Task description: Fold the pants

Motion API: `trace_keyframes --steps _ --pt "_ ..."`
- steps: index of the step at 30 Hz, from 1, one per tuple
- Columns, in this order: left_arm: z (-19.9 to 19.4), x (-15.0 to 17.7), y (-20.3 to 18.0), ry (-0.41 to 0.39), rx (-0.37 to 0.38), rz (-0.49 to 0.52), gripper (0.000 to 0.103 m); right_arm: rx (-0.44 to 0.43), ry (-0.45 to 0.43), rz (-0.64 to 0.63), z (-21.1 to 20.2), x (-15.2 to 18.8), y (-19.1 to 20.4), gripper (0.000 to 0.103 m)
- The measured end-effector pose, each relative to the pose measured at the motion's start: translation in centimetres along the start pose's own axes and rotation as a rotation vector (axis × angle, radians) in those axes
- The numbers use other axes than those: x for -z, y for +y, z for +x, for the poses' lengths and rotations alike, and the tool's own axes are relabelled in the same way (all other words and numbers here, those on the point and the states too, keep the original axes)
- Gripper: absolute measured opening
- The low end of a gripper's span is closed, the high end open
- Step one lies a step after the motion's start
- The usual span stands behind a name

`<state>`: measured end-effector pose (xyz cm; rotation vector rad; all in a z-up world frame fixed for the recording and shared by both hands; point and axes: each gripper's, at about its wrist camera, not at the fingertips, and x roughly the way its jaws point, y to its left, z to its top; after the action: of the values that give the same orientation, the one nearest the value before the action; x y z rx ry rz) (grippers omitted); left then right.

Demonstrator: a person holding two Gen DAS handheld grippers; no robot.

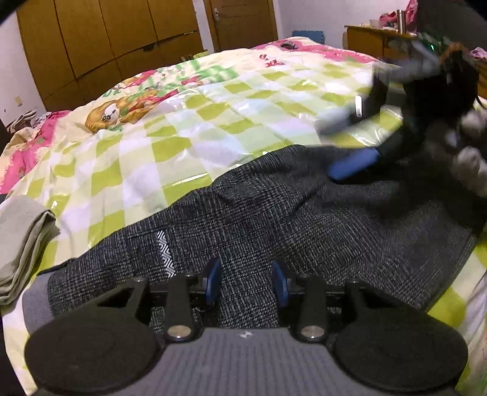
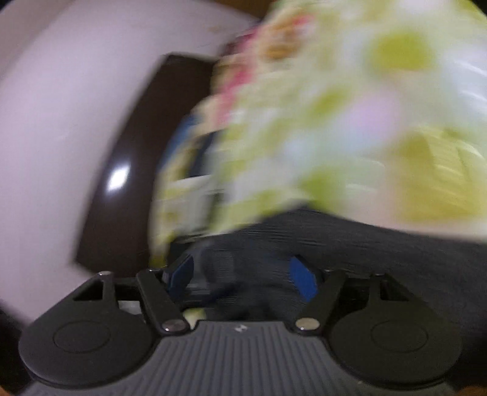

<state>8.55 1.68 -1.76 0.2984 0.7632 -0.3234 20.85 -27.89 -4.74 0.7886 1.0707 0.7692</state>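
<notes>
**Operator:** I have the pants (image 1: 274, 219) lying across the near part of the bed (image 1: 213, 100), dark grey check cloth on the green-and-white checked cover. A small patterned label shows on them at the left.

**Partner:** What is your left gripper (image 1: 247, 281) doing?

**Operator:** It is clenched on the pants. A ridge of the grey cloth runs up between the two blue pads (image 1: 213, 280) and fills the gap.

**Partner:** And the right one?

**Operator:** In the left wrist view the right gripper (image 1: 353, 169) is at the far right end of the pants, one blue finger down against the cloth, all of it smeared with blur. In its own view the right gripper (image 2: 242, 277) has dark cloth between the blue pads (image 2: 301, 278), but the picture is too blurred for me to tell whether they press on it.

**Partner:** Anything else on the bed?

**Operator:** A folded beige cloth (image 1: 21, 240) at the left edge, just beside the waist end of the pants. Brown wardrobes (image 1: 106, 39) and a door (image 1: 240, 21) stand behind the bed.
</notes>
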Motion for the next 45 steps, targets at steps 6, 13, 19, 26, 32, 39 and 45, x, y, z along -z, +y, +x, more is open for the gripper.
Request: trace_keyframes --steps 6,13,19,26,32,39,45 --pt "-0.9 -1.8 -1.7 -0.004 0.025 0.008 0.052 0.123 -0.32 0.094 -13.2 4.1 -0.2 0.055" --pt "0.3 -4.8 -9.0 -0.028 0.146 0.121 0.052 0.447 -0.86 0.27 -31.0 13.9 -1.8 0.066" --pt "0.5 -7.5 -16.3 -0.049 0.224 0.274 0.052 0.482 -1.043 0.439 -35.8 17.6 -5.3 0.067" --pt "-0.6 -8.7 -20.2 -0.049 0.251 0.367 0.053 0.493 -1.062 0.454 -35.5 16.4 -7.6 0.065" --pt "-0.5 -8.6 -20.9 -0.019 0.244 0.389 0.054 0.536 -1.084 0.459 -36.3 17.4 -7.0 0.065" --pt "0.1 -8.8 -21.1 -0.015 0.251 0.391 0.054 0.367 -1.071 0.478 -35.5 17.2 -7.5 0.065" --pt "-0.3 -8.9 -21.3 -0.029 0.265 0.393 0.055 0.386 -1.048 0.532 -34.9 16.4 -8.7 0.065"
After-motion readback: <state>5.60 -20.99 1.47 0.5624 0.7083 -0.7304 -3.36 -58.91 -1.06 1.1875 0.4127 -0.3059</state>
